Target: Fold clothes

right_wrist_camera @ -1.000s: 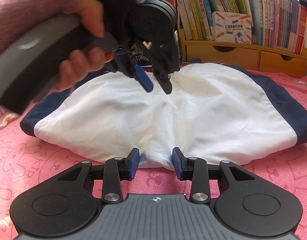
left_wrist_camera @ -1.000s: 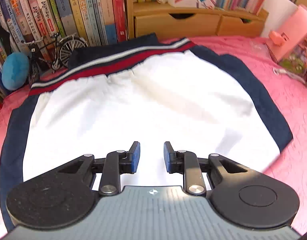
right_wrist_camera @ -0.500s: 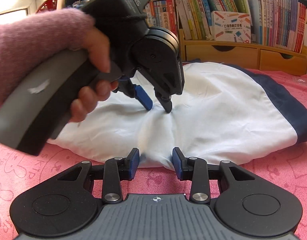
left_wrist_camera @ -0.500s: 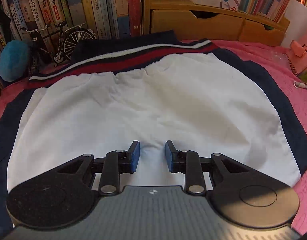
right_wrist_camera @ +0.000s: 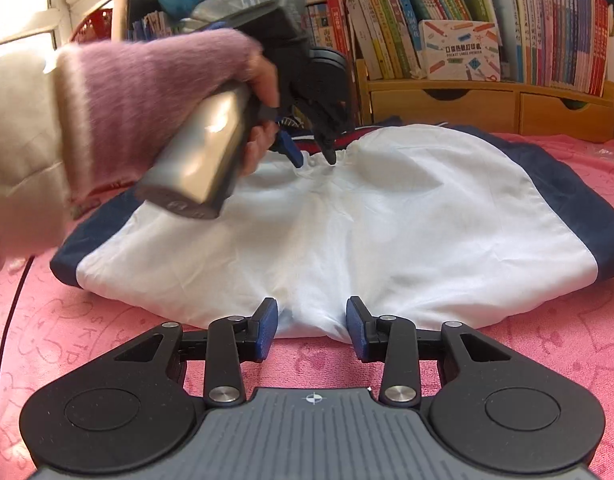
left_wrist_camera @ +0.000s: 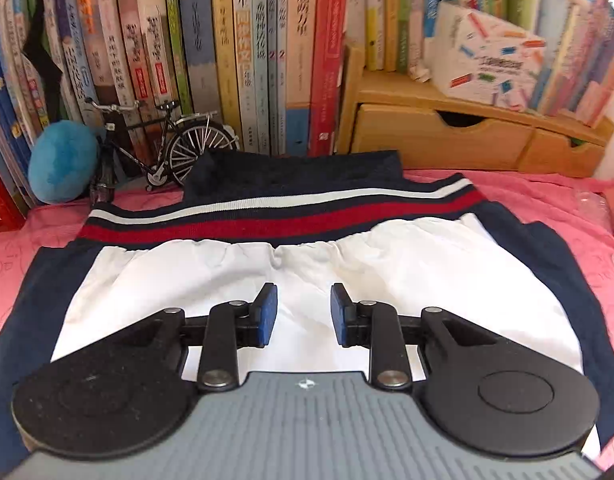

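Left gripper (right_wrist_camera: pixel 313 158) has travelled from the middle of the white front panel up to the gathered seam under the waistband; right gripper (right_wrist_camera: pixel 311 330) has stayed put at the near hem. Garment: white fabric jacket with navy side panels (right_wrist_camera: pixel 387 232) and a navy, white and red striped ribbed band (left_wrist_camera: pixel 283 216), lying flat on the pink towel-covered worktop (right_wrist_camera: pixel 87 340), band toward the back edge by the row of upright books (left_wrist_camera: pixel 227 48) and the wooden drawer unit (left_wrist_camera: pixel 447 140).

Left gripper jaws are partly spread, tips at or just above the puckered white cloth below the band; nothing visibly pinched between the blue pads, and contact is hard to confirm. Right gripper jaws are also partly spread, straddling a small bulge of the white hem at the near edge, pads not pressing on it.

Judgement: the two grippers now sit at opposite ends of the centre line, far and near, so this looks like set-up for a fold. No fold made yet; both grips remain to be closed.
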